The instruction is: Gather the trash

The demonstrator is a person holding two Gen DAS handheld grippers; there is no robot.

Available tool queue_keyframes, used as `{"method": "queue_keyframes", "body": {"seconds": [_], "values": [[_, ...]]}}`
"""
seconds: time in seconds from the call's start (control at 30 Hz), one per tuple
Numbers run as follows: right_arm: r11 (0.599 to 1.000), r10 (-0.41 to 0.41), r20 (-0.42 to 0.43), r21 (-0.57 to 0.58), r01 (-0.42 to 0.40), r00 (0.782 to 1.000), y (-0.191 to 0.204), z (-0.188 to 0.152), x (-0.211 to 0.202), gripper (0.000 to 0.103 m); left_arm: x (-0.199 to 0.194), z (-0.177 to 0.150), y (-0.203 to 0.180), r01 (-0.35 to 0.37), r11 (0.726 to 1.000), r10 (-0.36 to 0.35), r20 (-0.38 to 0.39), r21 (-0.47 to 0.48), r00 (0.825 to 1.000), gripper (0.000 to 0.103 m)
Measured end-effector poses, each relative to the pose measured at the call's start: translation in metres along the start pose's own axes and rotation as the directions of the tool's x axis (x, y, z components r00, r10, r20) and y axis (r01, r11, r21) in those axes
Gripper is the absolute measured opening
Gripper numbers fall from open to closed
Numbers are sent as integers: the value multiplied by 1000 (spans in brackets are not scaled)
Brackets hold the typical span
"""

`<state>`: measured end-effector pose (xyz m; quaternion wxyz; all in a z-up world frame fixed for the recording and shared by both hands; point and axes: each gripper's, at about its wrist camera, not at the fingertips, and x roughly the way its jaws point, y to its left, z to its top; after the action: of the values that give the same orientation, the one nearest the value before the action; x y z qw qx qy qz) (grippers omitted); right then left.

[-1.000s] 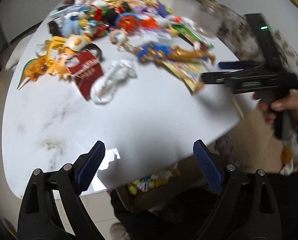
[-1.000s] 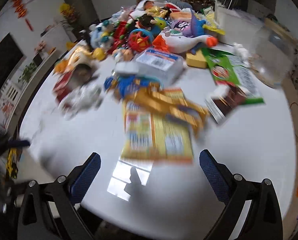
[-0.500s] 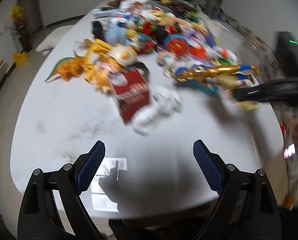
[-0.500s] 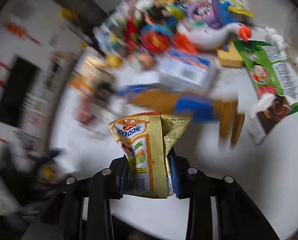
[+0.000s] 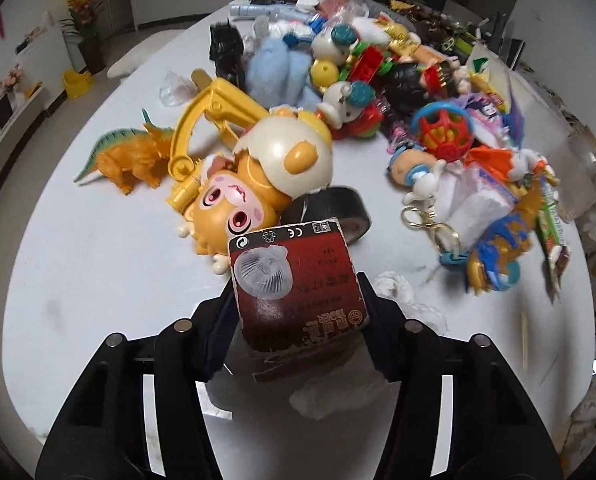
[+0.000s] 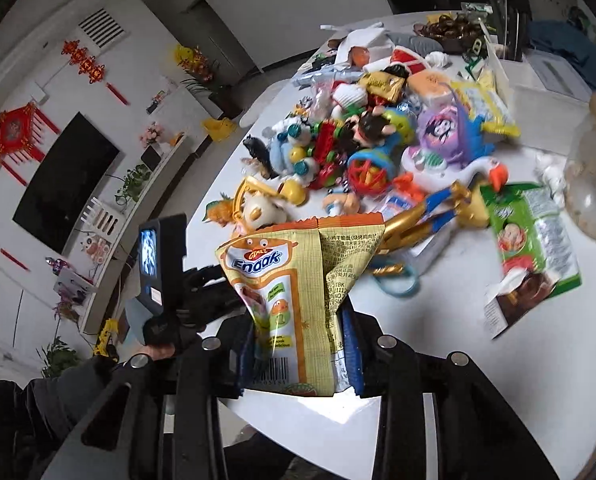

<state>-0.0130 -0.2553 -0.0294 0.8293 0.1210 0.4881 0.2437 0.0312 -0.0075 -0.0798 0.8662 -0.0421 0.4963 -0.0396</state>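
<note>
My left gripper [image 5: 296, 320] is shut on a dark red snack packet [image 5: 296, 280] and holds it up over the near part of the white table [image 5: 98, 280]. A crumpled white tissue [image 5: 397, 286] lies just right of it. My right gripper [image 6: 298, 344] is shut on a yellow-orange Enaak snack bag [image 6: 294, 280] and holds it above the table's near edge [image 6: 497, 380]. A green wrapper [image 6: 533, 240] lies on the table to the right. The left gripper's body [image 6: 166, 272] shows at the left in the right wrist view.
A heap of toys covers the far half of the table: an orange dinosaur [image 5: 134, 156], a yellow excavator arm [image 5: 214, 120], an egg-shaped toy [image 5: 290, 160], a roll of black tape [image 5: 329, 212], a gold and blue figure [image 5: 501, 240]. A clear jar [image 6: 589, 196] stands at the right.
My left gripper has moved in to the red packet and shut on it. My right gripper, shut on the Enaak bag half a second ago, has lifted it and drawn back toward the table's near edge.
</note>
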Motion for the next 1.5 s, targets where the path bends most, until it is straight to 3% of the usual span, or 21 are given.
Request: {"method": "queue_keyframes", "body": {"seconds": [0.17,0.3,0.37,0.47,0.53,0.57,0.67,0.77,0.8,0.83,0.93,1.0,1.07,1.17,1.27,1.3,1.37,1.43,1.47,1.5], "values": [[999,32,42,-45,-30,999,20,-16,-25,36,-92,-16,-8,49,991,-65,129,124,990,54],[987,122,-44,-96,-126,991,30,-50,-48,36,-161,-48,-14,139,961,-180,156,239,971,54],[981,140,-157,-110,-159,978,30,-81,-48,36,-175,-71,-18,184,936,-223,101,301,970,55],[976,123,-312,-135,-172,942,25,-122,-34,37,-167,-112,-22,238,892,-241,-42,385,970,56],[974,95,-423,-147,-172,901,17,-151,-15,39,-149,-138,-24,300,867,-251,-172,397,953,58],[973,87,-456,-154,-174,886,14,-162,-7,43,-138,-149,-27,323,855,-253,-216,405,943,63],[969,5,-528,-206,-134,849,3,-194,26,68,-114,-179,-30,321,848,-218,-273,423,937,77],[969,-65,-542,-236,-78,838,-7,-205,44,68,-88,-191,-27,332,868,-211,-332,368,919,77],[971,-71,-539,-230,-65,840,-9,-202,40,68,-84,-188,-24,336,879,-217,-345,337,913,77],[973,-59,-515,-220,-65,855,-9,-194,29,68,-85,-181,-23,330,887,-222,-330,323,917,77],[987,-4,-396,-147,-59,918,-9,-155,-6,72,-96,-152,-20,270,901,-206,-213,340,955,81],[998,35,-257,-35,-45,966,-16,-112,-22,84,-97,-118,-21,199,915,-174,-103,351,979,88],[998,22,-152,61,-13,988,-20,-74,-21,84,-86,-87,-31,129,918,-131,-20,376,991,89],[977,-47,-10,207,48,999,-23,-14,-5,84,-58,-63,-44,63,907,-90,47,417,995,89],[941,-77,21,332,66,997,-25,29,23,84,-11,-44,-56,-1,894,-22,46,449,999,87],[929,-84,15,363,73,996,-27,40,35,84,3,-42,-57,-12,894,1,26,448,1000,82],[890,-116,-53,437,127,992,-35,56,69,82,14,-35,-52,26,902,-24,-10,430,1000,48],[848,-105,-123,508,153,987,-52,60,103,68,13,-32,-47,59,910,-50,-33,410,998,13],[827,-85,-140,543,148,987,-60,54,112,42,11,-31,-43,82,913,-68,-48,399,997,12],[800,-20,-108,594,81,994,-67,44,118,36,6,-32,-39,76,917,-68,-35,392,997,11]]}}
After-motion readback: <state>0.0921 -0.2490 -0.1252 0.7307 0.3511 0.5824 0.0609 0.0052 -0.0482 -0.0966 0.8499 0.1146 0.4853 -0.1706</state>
